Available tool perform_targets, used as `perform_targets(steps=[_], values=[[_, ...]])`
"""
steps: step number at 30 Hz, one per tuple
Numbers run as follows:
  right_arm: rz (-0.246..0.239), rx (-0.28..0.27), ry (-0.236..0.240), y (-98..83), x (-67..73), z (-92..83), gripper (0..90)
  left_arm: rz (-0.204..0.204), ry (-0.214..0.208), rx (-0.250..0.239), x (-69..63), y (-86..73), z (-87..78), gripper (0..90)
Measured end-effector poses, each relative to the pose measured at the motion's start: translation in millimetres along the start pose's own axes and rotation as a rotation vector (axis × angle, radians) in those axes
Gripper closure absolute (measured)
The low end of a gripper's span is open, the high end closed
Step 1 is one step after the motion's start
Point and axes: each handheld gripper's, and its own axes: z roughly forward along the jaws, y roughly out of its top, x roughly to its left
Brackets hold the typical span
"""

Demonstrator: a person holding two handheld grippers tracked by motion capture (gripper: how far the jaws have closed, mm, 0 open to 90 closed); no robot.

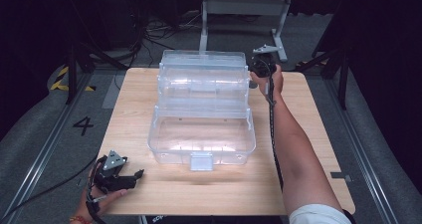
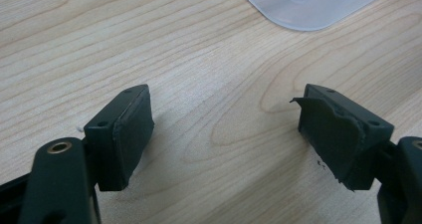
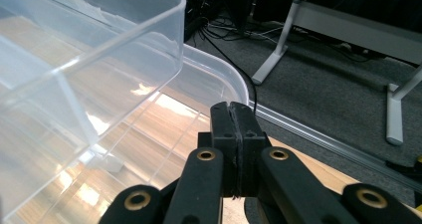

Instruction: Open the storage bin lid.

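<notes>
Dark surroundings with cables and a metal stand [image 1: 244, 15] frame a pale wooden table [image 1: 134, 94]. High view: a clear plastic box [image 1: 201, 134] with its trays raised stands mid-table; the right tongs [image 1: 255, 80], held in a hand [image 1: 268, 79], meet the box's far right corner, while the left tongs [image 1: 138, 175] rest low, well apart from the box, near the table's near left corner. Left gripper view: left tongs [image 2: 224, 129] gape wide over bare wood, holding nothing; a box corner [image 2: 308, 5] lies ahead of them. Right gripper view: right tongs [image 3: 234, 129] are pressed together, pads meeting; the box rim [image 3: 219, 69] lies just beyond their tips, the upper tray [image 3: 99, 45] to their left.
</notes>
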Motion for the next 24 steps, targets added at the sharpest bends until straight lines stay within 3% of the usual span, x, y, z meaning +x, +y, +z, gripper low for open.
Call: perform_targets(steps=[24], values=[[-0.05,-0.014,-0.006,8.0,2.8,-18.9,86.7,-0.002,-0.003,0.0,0.0,0.0,0.1,22.1]])
